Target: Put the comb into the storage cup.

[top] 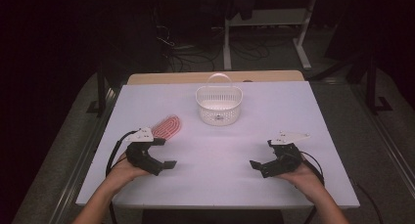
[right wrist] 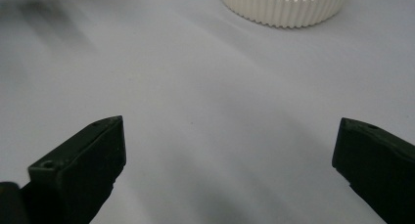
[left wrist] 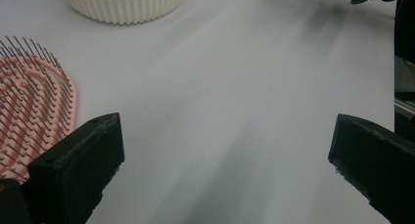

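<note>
Resting low over the near part of a white table (top: pixel 215 185), the left gripper (top: pixel 164 158) and the right gripper (top: pixel 258 166) sit well apart from each other, each held from below by one of the person's hands, the left hand (top: pixel 125 171) at the near left and the right hand (top: pixel 302 174) at the near right. Both grippers point inward toward the middle of the table, and a black cable trails from each toward the near edge. In the left gripper view its two black jaws stand wide apart with bare table between them and nothing held; the right gripper view shows the same, jaws spread wide over bare table surface. A pink paddle hairbrush (top: pixel 168 126) lies on the table just beyond the left gripper, bristles up, its head angled toward the far right; in the left gripper view the brush (left wrist: pixel 29 111) lies just beside the left jaw, and whether they touch cannot be told. A white slotted plastic basket (top: pixel 219 104) with an upright loop handle stands at the far middle of the table, apart from the brush and well apart from both grippers; its ribbed wall shows at the top of the left gripper view (left wrist: pixel 125 6) and of the right gripper view (right wrist: pixel 284 6). What the basket holds cannot be made out.
</note>
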Demonstrator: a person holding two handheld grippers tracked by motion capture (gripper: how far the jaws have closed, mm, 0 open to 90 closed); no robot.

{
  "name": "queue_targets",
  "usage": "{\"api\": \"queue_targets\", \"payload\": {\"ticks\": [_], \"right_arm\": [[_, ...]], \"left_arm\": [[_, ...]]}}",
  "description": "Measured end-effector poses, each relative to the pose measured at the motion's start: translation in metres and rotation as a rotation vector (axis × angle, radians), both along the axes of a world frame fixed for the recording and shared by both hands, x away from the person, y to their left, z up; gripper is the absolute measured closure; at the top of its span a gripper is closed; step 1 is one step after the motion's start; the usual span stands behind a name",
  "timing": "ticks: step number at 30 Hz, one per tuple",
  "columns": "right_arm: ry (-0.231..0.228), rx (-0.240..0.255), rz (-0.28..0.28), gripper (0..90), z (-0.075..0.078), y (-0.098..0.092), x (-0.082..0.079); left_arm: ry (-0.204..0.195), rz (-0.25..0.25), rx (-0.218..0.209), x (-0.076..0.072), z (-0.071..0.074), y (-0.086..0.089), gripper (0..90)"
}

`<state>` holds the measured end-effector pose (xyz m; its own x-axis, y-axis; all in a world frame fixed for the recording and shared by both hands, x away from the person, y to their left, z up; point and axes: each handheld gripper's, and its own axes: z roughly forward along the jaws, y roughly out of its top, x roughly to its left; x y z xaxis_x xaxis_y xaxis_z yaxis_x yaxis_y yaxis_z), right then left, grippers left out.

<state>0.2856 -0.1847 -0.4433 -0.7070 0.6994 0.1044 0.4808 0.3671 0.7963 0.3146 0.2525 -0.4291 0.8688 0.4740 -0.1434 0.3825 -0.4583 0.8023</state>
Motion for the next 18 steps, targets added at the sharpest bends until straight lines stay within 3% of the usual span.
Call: {"api": "queue_targets", "payload": {"ticks": [18], "right_arm": [[0.001,0.000,0.003,0.0,0.000,0.001,0.000]], "left_arm": [[0.004,0.022,0.009,0.010,0.012,0.001,0.0]]}}
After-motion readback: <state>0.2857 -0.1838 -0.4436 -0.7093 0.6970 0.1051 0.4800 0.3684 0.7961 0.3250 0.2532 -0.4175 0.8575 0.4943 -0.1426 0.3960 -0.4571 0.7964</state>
